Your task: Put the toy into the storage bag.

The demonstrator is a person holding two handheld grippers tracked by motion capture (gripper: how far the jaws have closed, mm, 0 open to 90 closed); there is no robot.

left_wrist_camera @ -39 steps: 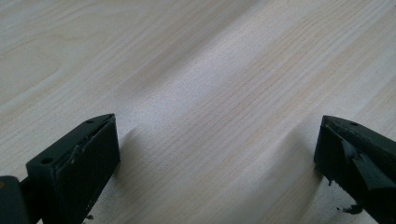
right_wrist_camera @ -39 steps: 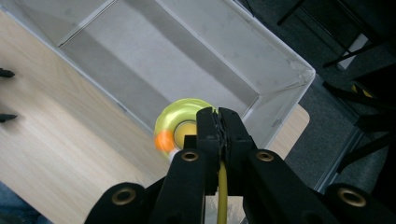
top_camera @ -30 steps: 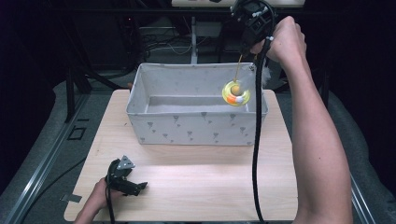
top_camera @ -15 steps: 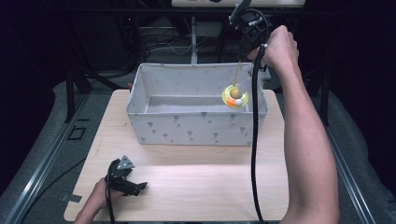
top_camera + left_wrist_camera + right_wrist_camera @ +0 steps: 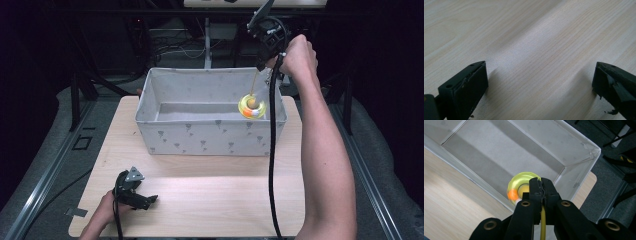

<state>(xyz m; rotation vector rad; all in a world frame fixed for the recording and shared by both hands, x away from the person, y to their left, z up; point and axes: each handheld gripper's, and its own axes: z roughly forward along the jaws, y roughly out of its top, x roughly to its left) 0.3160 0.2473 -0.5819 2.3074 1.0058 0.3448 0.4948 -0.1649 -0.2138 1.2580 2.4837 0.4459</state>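
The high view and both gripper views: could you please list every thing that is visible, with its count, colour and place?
Grey fabric storage box: one, pale grey with small dark marks, on the far half of the table.
Light wooden table: one, pale wood, under the box.
Yellow ring toy on a yellow cord: one, yellow-green with orange and white, hanging over the box's right end; cord pinched in the right gripper.
Black frame and cables: several, dark, behind the table.
Grey floor rails: two, beside the table.
Left gripper: one, black, fingers apart, resting on the table near its left corner.
Right gripper: one, black, raised above the box.
Forearms: two, from the bottom.
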